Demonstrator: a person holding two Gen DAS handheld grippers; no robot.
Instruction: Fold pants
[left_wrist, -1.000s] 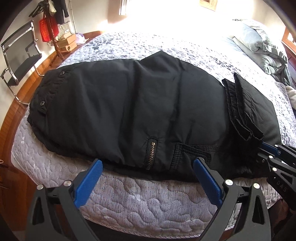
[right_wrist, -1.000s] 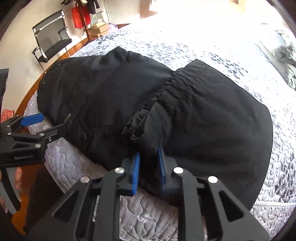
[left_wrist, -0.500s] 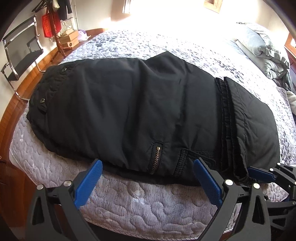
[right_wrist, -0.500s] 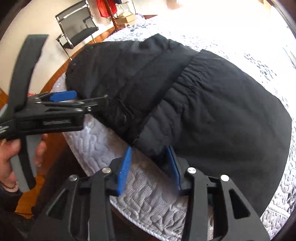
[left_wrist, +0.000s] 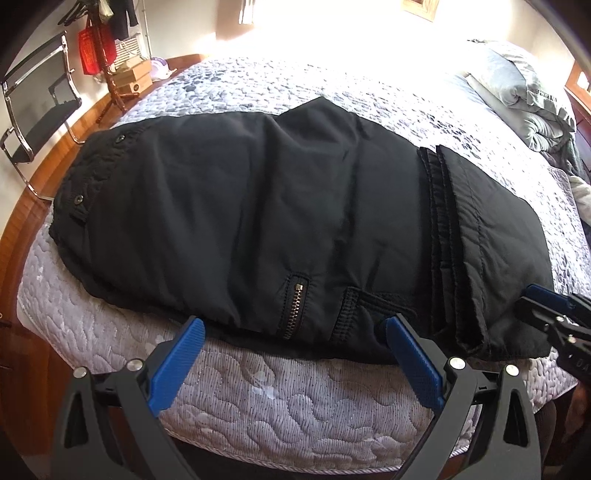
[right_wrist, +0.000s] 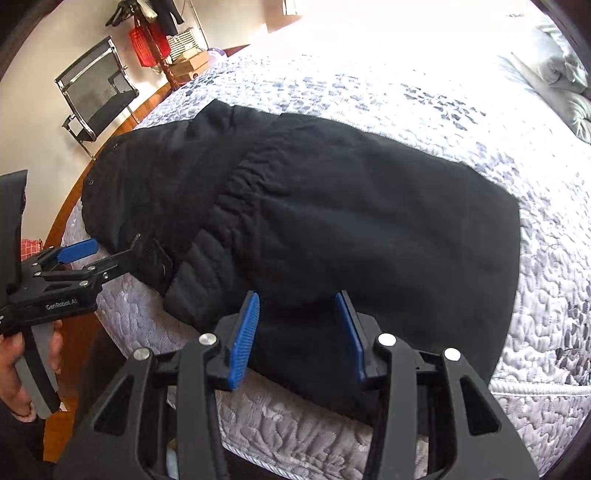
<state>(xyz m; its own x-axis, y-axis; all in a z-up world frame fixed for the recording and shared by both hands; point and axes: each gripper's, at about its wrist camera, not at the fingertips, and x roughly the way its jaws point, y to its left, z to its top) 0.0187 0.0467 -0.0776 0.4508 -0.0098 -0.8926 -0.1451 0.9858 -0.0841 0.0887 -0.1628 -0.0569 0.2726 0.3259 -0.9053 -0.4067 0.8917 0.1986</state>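
The right gripper (right_wrist: 295, 332) has let go of the hem; its jaws are opening, empty, over the pants (left_wrist: 277, 221). Left gripper (left_wrist: 295, 362) gapes, empty. First fold laid; next, regrip for another.

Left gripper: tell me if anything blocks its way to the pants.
Nothing visible does. The left gripper hangs open right at the near edge of the pants, with only bare bedspread below it. The right gripper, its jaws opening, is off at the folded end.
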